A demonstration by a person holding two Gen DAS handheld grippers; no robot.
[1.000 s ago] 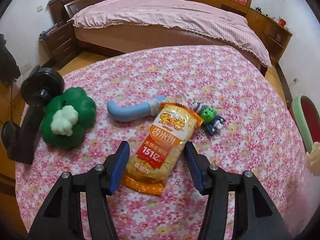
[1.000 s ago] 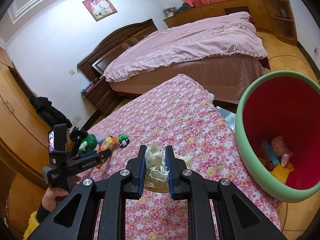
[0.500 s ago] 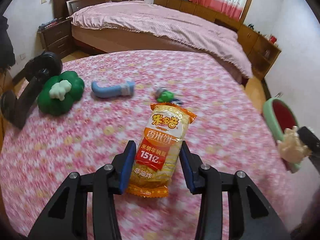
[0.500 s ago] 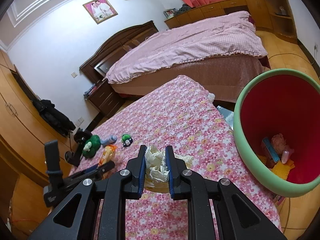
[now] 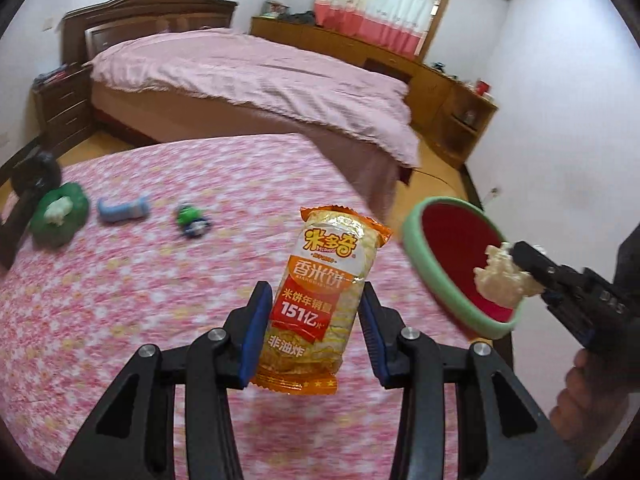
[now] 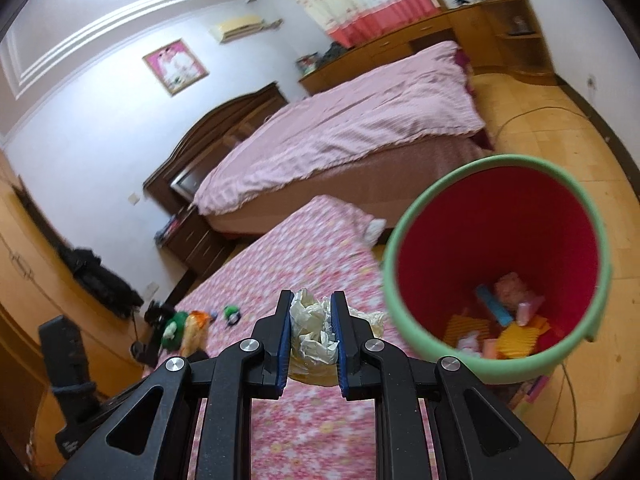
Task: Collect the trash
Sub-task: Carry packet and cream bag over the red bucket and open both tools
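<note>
My left gripper [image 5: 314,296] is shut on an orange rice-cracker packet [image 5: 326,296] and holds it in the air above the floral table [image 5: 120,320]. My right gripper [image 6: 311,300] is shut on a crumpled white paper wad [image 6: 312,328], held just left of the green bin [image 6: 404,240] with a red inside. The bin holds several bits of trash. In the left wrist view the bin [image 5: 416,264] stands at the right past the table edge, with the paper wad [image 5: 502,276] in front of its mouth.
On the far left of the table lie a green plush toy [image 5: 58,214], a blue tube [image 5: 122,209], a small green figure [image 5: 192,220] and a black stand [image 5: 24,200]. A pink bed [image 5: 248,76] stands behind. Cables lie on the wooden floor [image 6: 560,120].
My left gripper closed on the packet, lifted it off the table and carried it right toward the bin. My right gripper moved nearer the bin, still holding the paper wad.
</note>
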